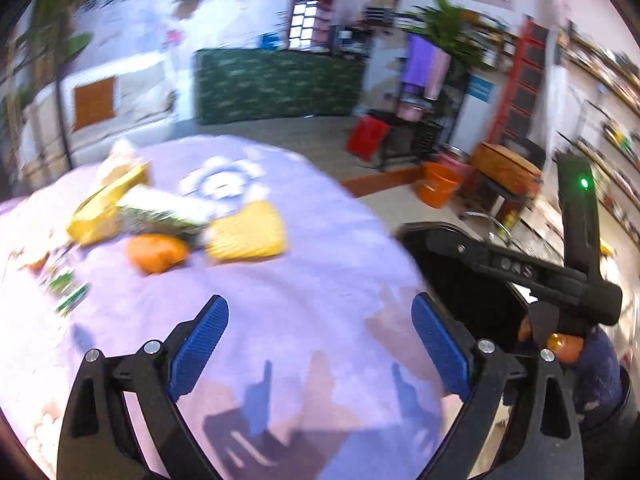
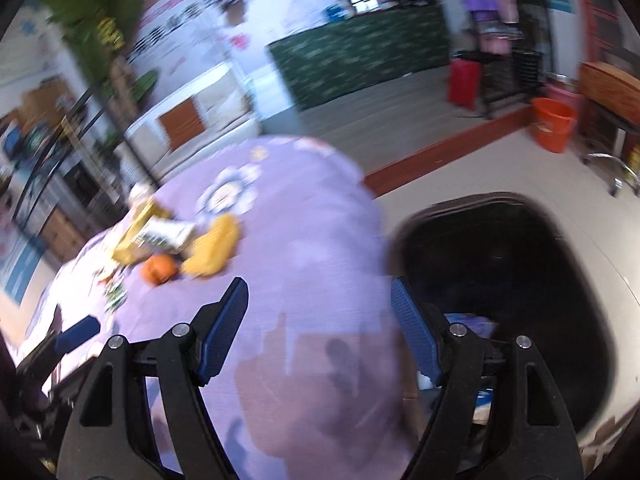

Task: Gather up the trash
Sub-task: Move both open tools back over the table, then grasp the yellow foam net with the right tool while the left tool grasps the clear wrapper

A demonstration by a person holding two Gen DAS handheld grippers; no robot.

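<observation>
A pile of trash lies on the purple-clothed table (image 1: 304,272): a yellow wrapper (image 1: 248,232), an orange wrapper (image 1: 158,252), a green-and-white packet (image 1: 160,208) and a yellow box (image 1: 104,208). The pile also shows in the right wrist view, with the yellow wrapper (image 2: 212,250) and orange wrapper (image 2: 160,269). My left gripper (image 1: 320,332) is open and empty over bare cloth, near side of the pile. My right gripper (image 2: 320,320) is open and empty at the table's right edge, beside the black bin (image 2: 500,264). The bin (image 1: 460,280) holds some trash.
A green-printed packet (image 1: 68,288) lies at the table's left. An orange bucket (image 2: 554,124) and a red bin (image 2: 464,80) stand on the floor beyond. A green counter (image 1: 276,80) stands at the back. Shelves line the right wall.
</observation>
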